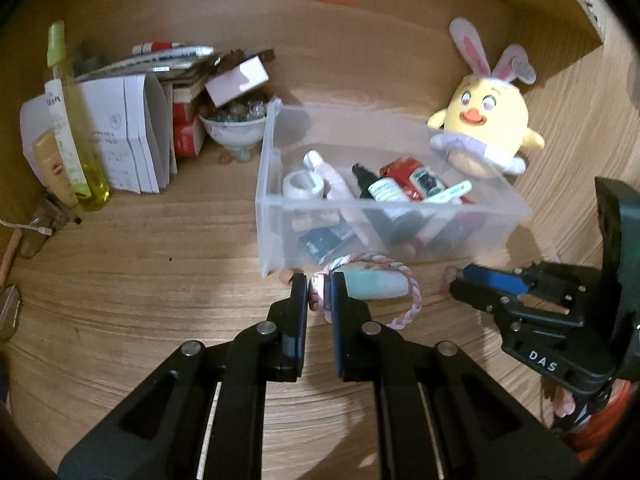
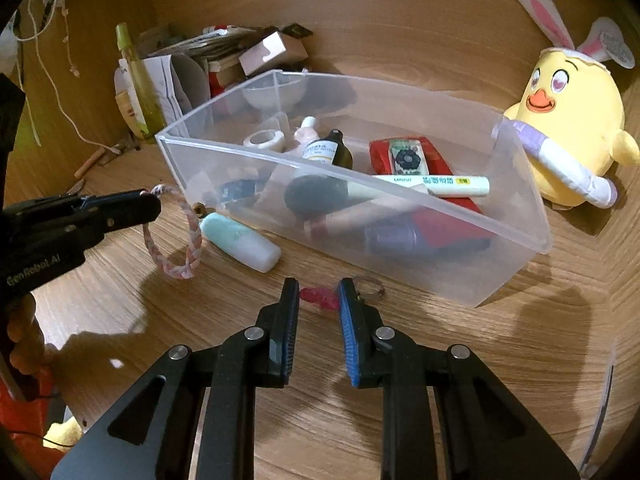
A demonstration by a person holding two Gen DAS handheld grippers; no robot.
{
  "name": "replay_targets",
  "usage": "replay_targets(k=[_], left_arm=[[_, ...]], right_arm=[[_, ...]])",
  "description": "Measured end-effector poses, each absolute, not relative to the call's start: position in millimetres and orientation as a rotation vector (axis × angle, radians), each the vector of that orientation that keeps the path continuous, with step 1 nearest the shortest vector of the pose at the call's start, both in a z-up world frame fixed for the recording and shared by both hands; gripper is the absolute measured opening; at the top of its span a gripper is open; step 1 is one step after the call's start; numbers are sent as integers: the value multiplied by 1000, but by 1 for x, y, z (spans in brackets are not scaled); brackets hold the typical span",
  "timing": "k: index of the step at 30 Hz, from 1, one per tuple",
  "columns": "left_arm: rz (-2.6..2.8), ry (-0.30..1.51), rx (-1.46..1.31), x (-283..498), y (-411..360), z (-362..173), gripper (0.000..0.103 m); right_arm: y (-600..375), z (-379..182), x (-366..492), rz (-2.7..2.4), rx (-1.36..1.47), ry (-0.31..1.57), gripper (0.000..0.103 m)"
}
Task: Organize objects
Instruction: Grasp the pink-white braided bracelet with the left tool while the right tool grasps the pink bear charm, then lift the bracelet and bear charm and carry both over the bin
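A clear plastic bin [image 1: 276,208] [image 2: 520,216] on the wooden desk holds tape, small bottles, a marker and red packets. In front of it lie a mint-and-white tube [image 1: 376,286] [image 2: 240,242] and a braided pink-white cord loop [image 1: 414,296] [image 2: 176,268]. My left gripper [image 1: 319,286] [image 2: 154,200] is shut on one end of the cord loop. My right gripper [image 2: 319,294] [image 1: 456,286] is part open around a small pink charm [image 2: 320,298] with a metal ring [image 2: 372,288], not clamping it.
A yellow chick plush [image 1: 486,124] [image 2: 568,136] with bunny ears sits right of the bin. At the back left stand a green spray bottle [image 1: 76,132], papers, boxes and a bowl of marbles [image 1: 236,128]. Wooden walls enclose the desk.
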State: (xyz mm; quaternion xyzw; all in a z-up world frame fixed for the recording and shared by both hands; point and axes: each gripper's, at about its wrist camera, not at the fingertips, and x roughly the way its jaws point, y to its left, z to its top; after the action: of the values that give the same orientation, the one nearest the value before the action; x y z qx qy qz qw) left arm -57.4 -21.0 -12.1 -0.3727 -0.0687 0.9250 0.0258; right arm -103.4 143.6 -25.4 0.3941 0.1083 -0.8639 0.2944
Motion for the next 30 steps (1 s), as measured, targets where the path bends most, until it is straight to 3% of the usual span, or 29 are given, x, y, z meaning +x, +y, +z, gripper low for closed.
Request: replay_targets(k=[1,10,14,21,24,30], left_arm=[[2861,-212,-1140,-57,-20,-9,10],[2883,-262,-1055,-52,-21,9,10],[2897,-273,-1028,-51,-24,15,10],[2915,-288,-979,-56,-28,26,10],[2922,-286,-958,-60,-28,32,10],[2923,-315,-934,-70,-29,40,10]], right_arm=[[143,-24,-102,-2299,1044,286,9],[148,-8,-92,-2284,1026,287,10],[146,-19,-95,-2259,1079,302,26],[136,-39,-101,-2251,1124,343,26],[133,-40,-100,-2267,1104,386,19],[140,-35,-96,-2269,1072,358,19]])
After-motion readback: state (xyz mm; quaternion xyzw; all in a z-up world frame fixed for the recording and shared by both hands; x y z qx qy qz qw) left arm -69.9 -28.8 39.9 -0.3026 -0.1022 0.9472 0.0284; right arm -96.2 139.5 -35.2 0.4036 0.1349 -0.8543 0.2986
